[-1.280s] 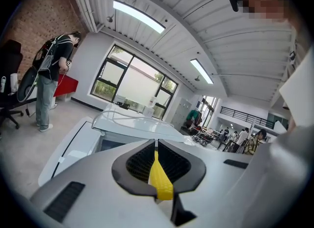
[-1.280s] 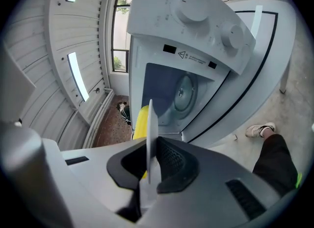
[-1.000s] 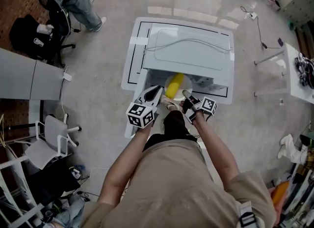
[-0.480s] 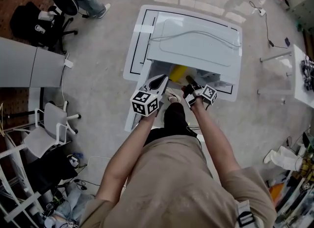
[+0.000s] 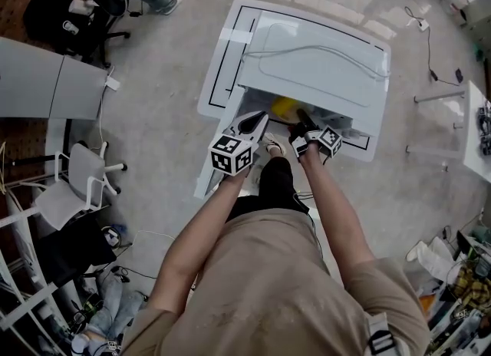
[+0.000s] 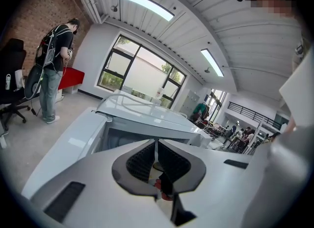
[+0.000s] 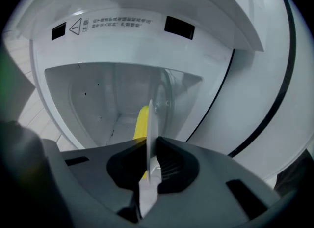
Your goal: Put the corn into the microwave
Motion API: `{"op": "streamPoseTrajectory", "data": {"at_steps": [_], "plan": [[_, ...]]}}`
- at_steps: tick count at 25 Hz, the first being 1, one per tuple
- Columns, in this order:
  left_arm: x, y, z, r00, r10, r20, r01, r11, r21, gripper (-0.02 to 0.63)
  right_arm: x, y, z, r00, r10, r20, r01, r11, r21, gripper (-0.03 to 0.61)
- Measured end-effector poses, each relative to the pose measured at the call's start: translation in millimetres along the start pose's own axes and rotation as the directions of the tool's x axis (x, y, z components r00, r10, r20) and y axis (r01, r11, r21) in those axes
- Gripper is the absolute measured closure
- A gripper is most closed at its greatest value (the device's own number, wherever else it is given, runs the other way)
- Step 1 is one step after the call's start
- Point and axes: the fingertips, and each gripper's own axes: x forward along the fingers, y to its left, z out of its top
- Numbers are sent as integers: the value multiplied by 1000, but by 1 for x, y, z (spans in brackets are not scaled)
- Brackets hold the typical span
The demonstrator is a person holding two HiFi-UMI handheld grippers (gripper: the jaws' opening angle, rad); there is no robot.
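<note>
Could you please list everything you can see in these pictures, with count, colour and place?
microwave: one, white, on the table, front open towards the person
table: one, white with a black border line, centre of the floor
corn: one, yellow, on the plate at the microwave's open mouth
plate: one, white, rim clamped in the right jaws
office chair: one, black, top left
white chair: one, left side
bystander: one, jeans, standing far left by the brick wall
left gripper: one, white, jaws together, empty, before the microwave
right gripper: one, black, jaws shut on the plate
</note>
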Motion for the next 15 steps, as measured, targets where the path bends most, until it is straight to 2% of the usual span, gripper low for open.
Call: {"op": "streamPoseTrajectory", "data": {"at_steps": [9,12,15], "plan": [[8,5,-13,1000,1,-31,-2,1000,-11,604,15,-5,7,998,-31,52,30,999,25,555],[12,3,-16,999,-3,-40,2,1000,-12,604,20,-6,11,993,-83,78,81,996,37,555],[14,2,-21,999,-2,-47,1,1000,-13,605,24,-4,13,978,-176,114,173,984,34,555]]}}
